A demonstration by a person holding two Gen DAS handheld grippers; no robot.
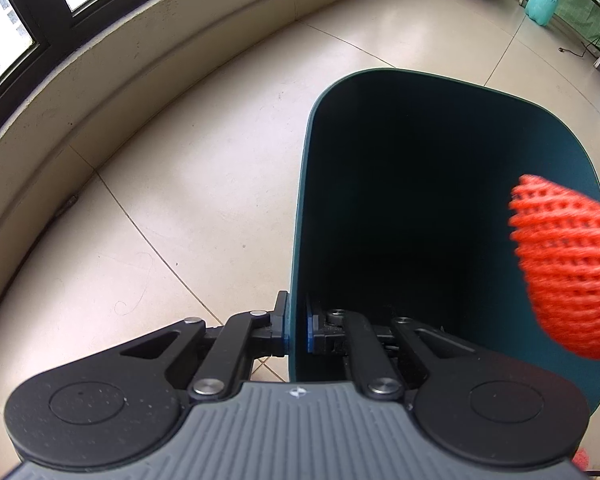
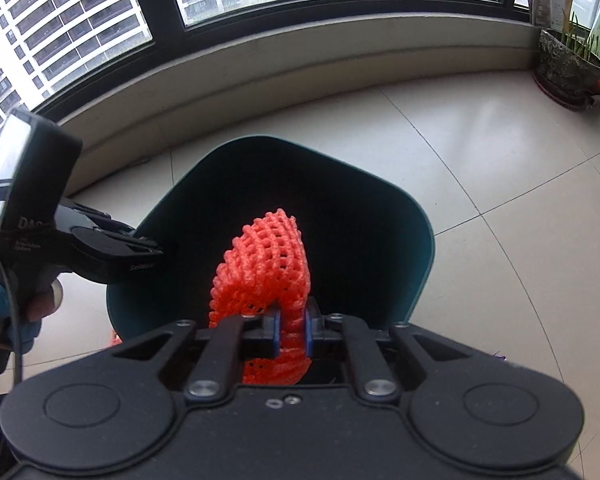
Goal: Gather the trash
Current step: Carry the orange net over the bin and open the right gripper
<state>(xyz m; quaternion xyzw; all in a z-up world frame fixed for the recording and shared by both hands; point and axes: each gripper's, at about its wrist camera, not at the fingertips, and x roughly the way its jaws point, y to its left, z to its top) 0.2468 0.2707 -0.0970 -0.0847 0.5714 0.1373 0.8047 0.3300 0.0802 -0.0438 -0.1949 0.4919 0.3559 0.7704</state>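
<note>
A dark teal trash bin (image 1: 300, 208) stands on the tiled floor, its inside dark. My left gripper (image 1: 298, 330) is shut on the bin's near left wall, one pad outside and one inside. My right gripper (image 2: 292, 334) is shut on an orange foam net (image 2: 270, 264) and holds it over the bin's open mouth (image 2: 412, 216). The net also shows at the right edge of the left wrist view (image 1: 568, 264). The left gripper appears in the right wrist view (image 2: 156, 258), clamped on the bin's left rim.
A low curved sill and windows (image 2: 300, 60) run behind the bin. A potted plant (image 2: 568, 64) stands at the far right. A teal jug (image 1: 542, 0) and a cable sit near furniture legs. Tiled floor (image 1: 160, 200) surrounds the bin.
</note>
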